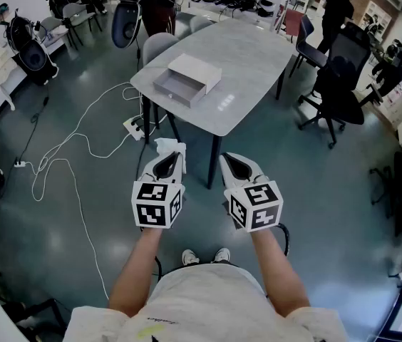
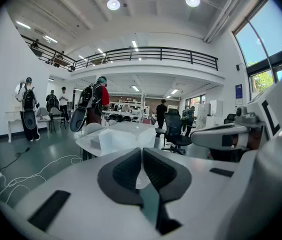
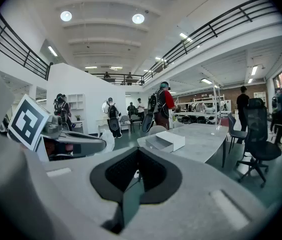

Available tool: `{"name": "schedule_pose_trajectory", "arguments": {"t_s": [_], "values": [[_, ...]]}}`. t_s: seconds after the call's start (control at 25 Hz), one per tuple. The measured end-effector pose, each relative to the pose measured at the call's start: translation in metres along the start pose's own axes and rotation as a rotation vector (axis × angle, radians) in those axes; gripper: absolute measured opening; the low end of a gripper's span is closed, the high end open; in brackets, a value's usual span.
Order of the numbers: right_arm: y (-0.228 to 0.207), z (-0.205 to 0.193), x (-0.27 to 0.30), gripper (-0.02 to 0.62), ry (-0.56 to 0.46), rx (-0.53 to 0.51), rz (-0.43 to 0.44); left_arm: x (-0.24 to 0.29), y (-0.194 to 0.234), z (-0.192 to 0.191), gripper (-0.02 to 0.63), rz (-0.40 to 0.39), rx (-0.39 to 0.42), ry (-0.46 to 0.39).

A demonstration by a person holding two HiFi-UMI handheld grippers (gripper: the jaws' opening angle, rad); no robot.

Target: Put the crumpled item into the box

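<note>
Crumpled item [image 1: 170, 147], where is it? (Q)
White wad pinched in the left tool [image 1: 167, 159], up in the air over the floor, short of the counter [image 1: 247, 70]. Well apart from the box [image 1: 187, 79]. (A)
Tool states? (Q)
Left: jaws closed onto the wad. Left gripper view shows white between the pads [image 2: 123, 171], with the rest of it [image 2: 123, 138] bunched out past the tips. Right tool [image 1: 234, 159]: jaws together with nothing between them, just beside the left one. (A)
Which way does the wad point, long axis? (Q)
It sticks forward out of the tips, toward the counter. Too balled up to call a long axis. (A)
Box? (Q)
White, flat on the counter near its left edge. Drawer part slid out toward the near-left side, open on top. Right gripper view shows it too [image 3: 166, 141]. (A)
Any writing? (Q)
Black-and-white square markers on the left cube [image 1: 157, 204] and right cube [image 1: 254, 205]. Print on the person's shirt [image 1: 151, 320] is too small to read. Blue sign [image 2: 238, 90] on the far wall in left gripper view, unreadable. (A)
Rest? (Q)
White cable [image 1: 73, 144] looped on the floor, power strip [image 1: 134, 127] by the counter leg, black office chair [image 1: 340, 84] right of the counter. (A)
</note>
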State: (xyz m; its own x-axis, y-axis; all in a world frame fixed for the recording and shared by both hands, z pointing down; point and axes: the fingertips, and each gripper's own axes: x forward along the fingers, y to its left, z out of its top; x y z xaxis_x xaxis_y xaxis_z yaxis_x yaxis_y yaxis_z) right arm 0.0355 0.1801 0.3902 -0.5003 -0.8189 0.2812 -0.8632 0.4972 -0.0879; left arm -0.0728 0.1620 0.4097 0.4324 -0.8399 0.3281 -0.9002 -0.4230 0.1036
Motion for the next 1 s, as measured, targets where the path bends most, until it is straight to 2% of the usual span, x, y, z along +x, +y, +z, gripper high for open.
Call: {"name": "schedule_pose_trajectory", "arguments": {"t_s": [0.56,1.0], "values": [[0.014,-0.001,0.006,0.005,0.000,0.055,-0.004,-0.010,0.017,-0.009,0.021,-0.032,-0.017,0.019],[0.009,0.006,0.035,0.005,0.010,0.055,0.022,0.006,0.037,-0.002,0.020,-0.008,-0.019,0.022]]}}
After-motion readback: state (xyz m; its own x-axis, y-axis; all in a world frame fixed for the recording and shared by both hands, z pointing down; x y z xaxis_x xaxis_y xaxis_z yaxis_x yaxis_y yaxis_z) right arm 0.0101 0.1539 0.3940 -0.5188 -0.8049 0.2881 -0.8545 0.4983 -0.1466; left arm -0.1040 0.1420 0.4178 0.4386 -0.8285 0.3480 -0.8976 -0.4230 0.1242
